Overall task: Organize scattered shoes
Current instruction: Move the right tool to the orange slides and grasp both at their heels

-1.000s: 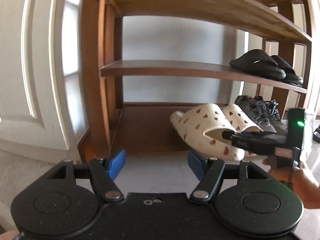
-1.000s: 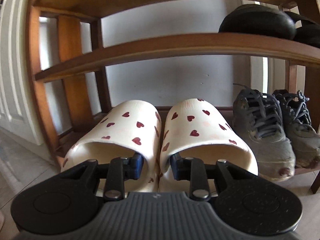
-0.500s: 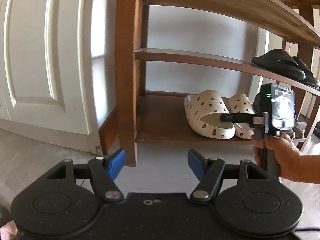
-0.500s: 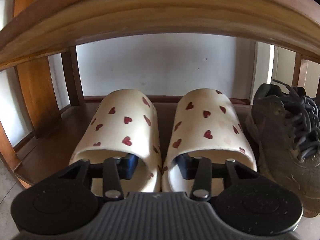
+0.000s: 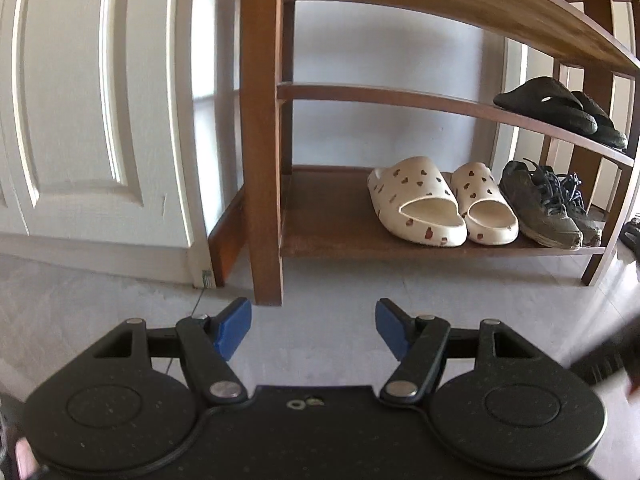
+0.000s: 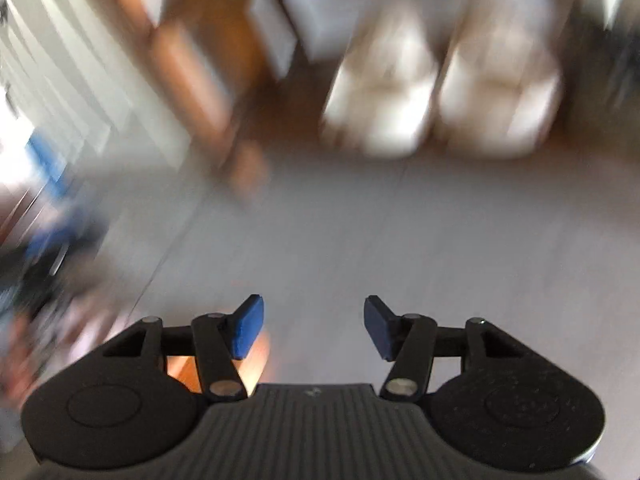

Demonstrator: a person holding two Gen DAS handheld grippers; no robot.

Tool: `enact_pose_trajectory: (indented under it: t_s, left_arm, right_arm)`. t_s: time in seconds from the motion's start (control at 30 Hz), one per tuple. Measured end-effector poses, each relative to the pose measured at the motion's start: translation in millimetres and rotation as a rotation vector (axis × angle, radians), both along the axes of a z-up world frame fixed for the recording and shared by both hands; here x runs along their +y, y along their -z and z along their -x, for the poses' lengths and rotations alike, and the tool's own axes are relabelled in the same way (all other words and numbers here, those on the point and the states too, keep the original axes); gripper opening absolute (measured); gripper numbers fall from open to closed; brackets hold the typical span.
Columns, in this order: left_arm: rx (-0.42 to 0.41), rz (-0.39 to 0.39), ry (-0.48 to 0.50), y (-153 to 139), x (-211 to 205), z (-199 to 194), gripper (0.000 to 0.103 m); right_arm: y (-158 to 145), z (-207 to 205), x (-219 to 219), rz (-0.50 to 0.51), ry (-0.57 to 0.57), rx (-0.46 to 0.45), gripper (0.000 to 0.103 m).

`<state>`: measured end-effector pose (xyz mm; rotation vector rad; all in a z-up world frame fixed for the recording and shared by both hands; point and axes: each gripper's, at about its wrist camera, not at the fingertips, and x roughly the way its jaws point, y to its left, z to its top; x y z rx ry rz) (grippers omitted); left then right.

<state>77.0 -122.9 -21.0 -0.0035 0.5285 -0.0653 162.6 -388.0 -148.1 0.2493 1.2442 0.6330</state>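
Slippers (image 5: pixel 440 204) share the rack's (image 5: pixel 260 160) bottom shelf with sneakers (image 5: pixel 548 208); left jaws wide, right jaws opening, both empty.

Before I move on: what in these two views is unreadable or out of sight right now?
- Right wrist view: motion blur smears everything; the cream heart-print slides are pale blobs.
- Left wrist view: a dark shape on the floor is cut off by the right edge; whether it is a shoe is unclear.
- Left wrist view: the black slides on the wooden rack's middle shelf partly overlap.
- Left wrist view: a dark blurred streak, lower right, unidentifiable.
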Motion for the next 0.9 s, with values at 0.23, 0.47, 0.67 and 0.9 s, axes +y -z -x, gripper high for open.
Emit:
enact_pose_trajectory:
  t_s: [0.23, 0.47, 0.67, 0.9]
  left_arm:
    - [-0.074, 0.013, 0.018, -14, 2, 15, 0.068]
    - [-0.048, 0.041, -0.003, -11, 17, 20, 0.068]
    - [-0.031, 0.062, -0.022, -8, 30, 19, 0.068]
    - [-0.031, 0.08, -0.028, -8, 35, 20, 0.068]
  right_arm:
    - [30, 16, 45, 0.094, -0.085, 0.449, 0.062]
    - [52, 47, 82, 0.215, -0.27, 0.548, 0.041]
    - [36, 57, 99, 0.256, -0.419, 0.42, 0.014]
    - [21, 15, 100, 0.249, -0.341, 0.26, 0.015]
